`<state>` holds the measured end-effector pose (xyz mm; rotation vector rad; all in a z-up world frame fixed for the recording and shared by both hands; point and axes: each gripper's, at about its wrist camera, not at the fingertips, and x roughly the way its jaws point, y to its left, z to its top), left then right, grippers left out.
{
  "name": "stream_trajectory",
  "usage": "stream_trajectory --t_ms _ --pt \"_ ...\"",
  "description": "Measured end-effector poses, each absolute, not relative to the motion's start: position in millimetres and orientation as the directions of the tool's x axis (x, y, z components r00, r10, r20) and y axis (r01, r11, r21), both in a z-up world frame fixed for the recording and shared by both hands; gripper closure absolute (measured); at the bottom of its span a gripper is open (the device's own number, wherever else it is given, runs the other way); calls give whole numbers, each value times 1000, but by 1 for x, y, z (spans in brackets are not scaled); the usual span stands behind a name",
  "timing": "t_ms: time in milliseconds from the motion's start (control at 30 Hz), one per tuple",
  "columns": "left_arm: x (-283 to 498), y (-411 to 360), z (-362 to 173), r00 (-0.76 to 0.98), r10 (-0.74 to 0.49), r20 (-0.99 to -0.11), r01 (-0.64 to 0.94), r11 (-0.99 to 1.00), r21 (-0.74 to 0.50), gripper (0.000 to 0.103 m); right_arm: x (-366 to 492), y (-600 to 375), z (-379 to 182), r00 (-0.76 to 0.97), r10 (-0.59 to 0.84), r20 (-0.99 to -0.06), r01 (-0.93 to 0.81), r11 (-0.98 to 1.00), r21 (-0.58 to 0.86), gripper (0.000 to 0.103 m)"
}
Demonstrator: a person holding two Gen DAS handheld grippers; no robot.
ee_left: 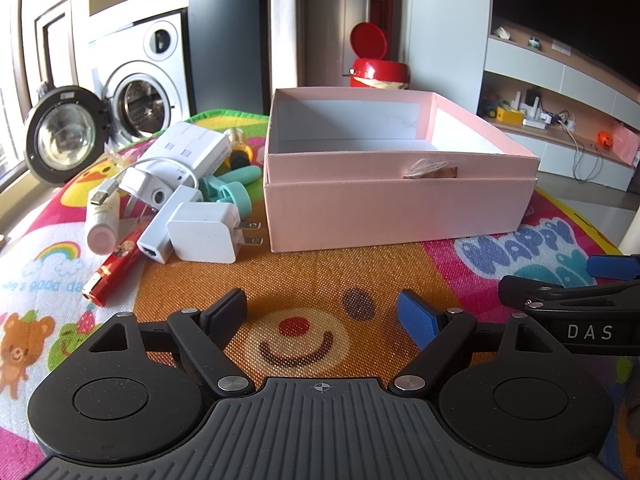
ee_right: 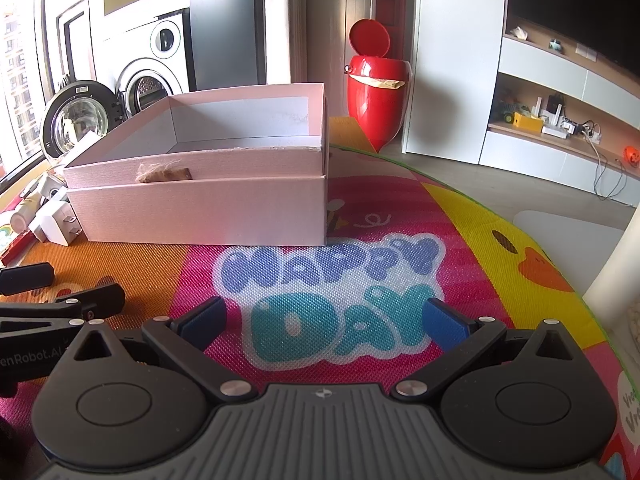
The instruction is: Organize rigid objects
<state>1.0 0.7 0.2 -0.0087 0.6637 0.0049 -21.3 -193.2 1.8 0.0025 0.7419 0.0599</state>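
Observation:
An open pink box (ee_left: 400, 208) sits on the colourful mat; it also shows in the right wrist view (ee_right: 200, 208), and what shows of its inside is bare. Left of it lies a pile of small objects: a white plug adapter (ee_left: 202, 238), a white charger with cable (ee_left: 150, 188), a white power bank (ee_left: 192, 148), teal clips (ee_left: 230, 192), a red tube (ee_left: 116, 268) and a pale pink cylinder (ee_left: 102, 228). My left gripper (ee_left: 322, 314) is open and empty, in front of the pile and box. My right gripper (ee_right: 322, 316) is open and empty over the "HAPPY DAY" print.
The play mat (ee_right: 500, 220) covers the table. A red bin (ee_right: 378, 92) with its lid up stands behind, a washing machine (ee_left: 140, 92) with an open door at the left, and shelves with a television at the right. A white chair back (ee_right: 612, 264) is at the right edge.

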Motion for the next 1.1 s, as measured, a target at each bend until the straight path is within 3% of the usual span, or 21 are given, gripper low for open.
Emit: stream_trajectory --t_ms 500,733,867,967,1100 --pt "1 0 1 788 0 -616 -7 1000 -9 16 -22 -190 4 731 53 -681 -52 998 23 0" --pt "-2 11 4 792 -67 -607 36 997 -63 17 -8 -196 9 665 94 -741 -106 994 31 0" --pt "-19 45 17 843 -108 -527 75 994 -83 20 -7 -196 10 661 102 -743 -125 992 24 0" --pt "-28 85 27 886 -48 -462 38 999 -30 20 -9 -196 10 664 106 -740 -125 992 29 0" --pt "-5 130 29 836 18 -548 -24 1000 -5 22 -8 -196 10 665 105 -739 -126 992 27 0"
